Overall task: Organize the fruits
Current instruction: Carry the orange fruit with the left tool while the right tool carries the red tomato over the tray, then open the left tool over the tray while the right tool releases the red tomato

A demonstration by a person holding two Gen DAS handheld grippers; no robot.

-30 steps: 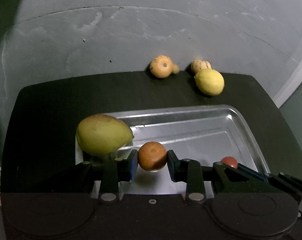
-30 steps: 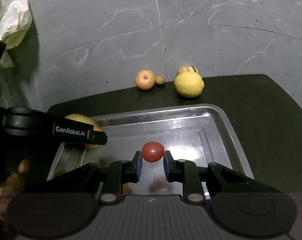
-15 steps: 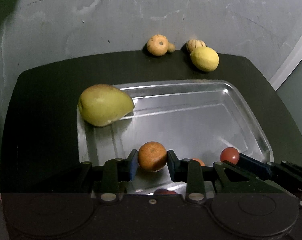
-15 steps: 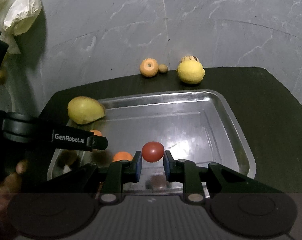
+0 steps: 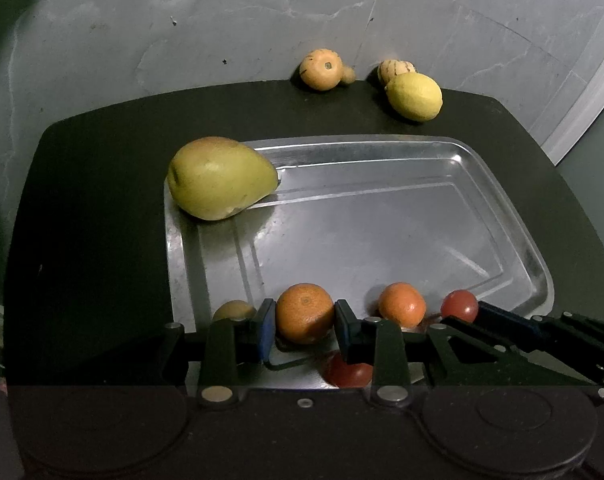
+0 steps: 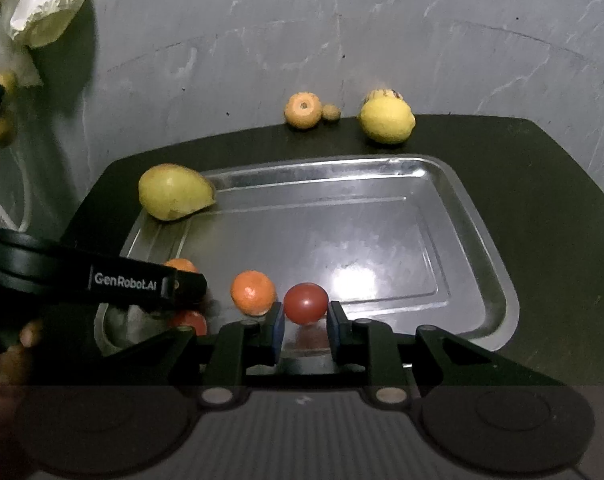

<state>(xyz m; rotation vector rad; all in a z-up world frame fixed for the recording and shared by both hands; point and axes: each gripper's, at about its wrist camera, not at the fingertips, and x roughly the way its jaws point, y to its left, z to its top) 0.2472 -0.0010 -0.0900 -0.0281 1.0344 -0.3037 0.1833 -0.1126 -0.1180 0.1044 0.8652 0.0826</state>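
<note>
Fruits in tray (image 5: 514,236): two oranges (image 5: 305,313), two tomatoes (image 5: 459,306).

A dark table (image 6: 534,208) with rounded corners carries a metal tray (image 6: 478,236) at its middle. Along its far edge lie a lemon (image 6: 386,120), a small striped squash (image 5: 396,69) just behind it, and an orange gourd (image 6: 302,110) beside a tiny brownish fruit (image 6: 330,112)
</note>
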